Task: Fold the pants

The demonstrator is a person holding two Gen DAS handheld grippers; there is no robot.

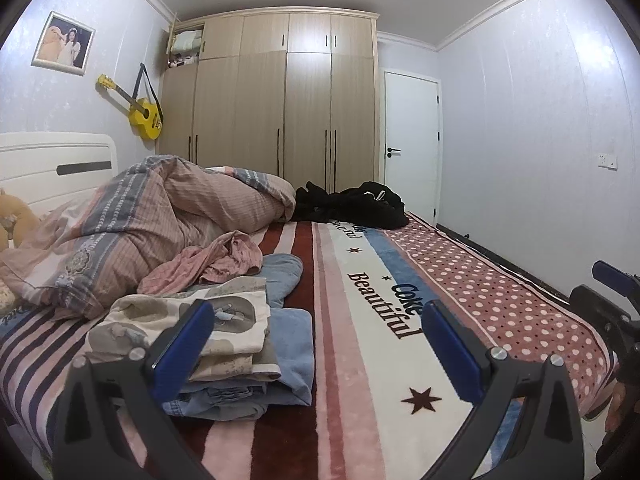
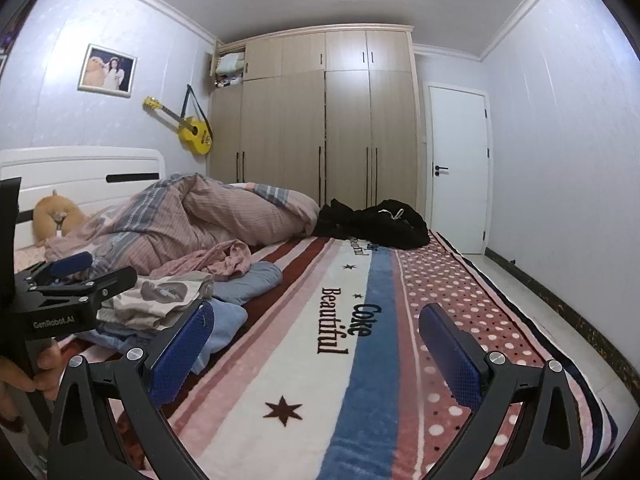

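Over on the left, the stack of folded clothes (image 1: 224, 344) sits just past the left gripper (image 1: 316, 344), jaws wide apart, nothing held. Only the right wrist view shows the plush toy (image 2: 54, 216) whole. Right gripper (image 2: 316, 344) gapes empty too, and the black pants (image 2: 376, 222) lie crumpled at the bed's far edge, long axis running left to right.

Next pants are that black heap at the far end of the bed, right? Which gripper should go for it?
Probably right. The black heap lies far off, right of bed centre, and the right gripper faces that open side. The left gripper sits beside the folded stack. Both are open and empty.
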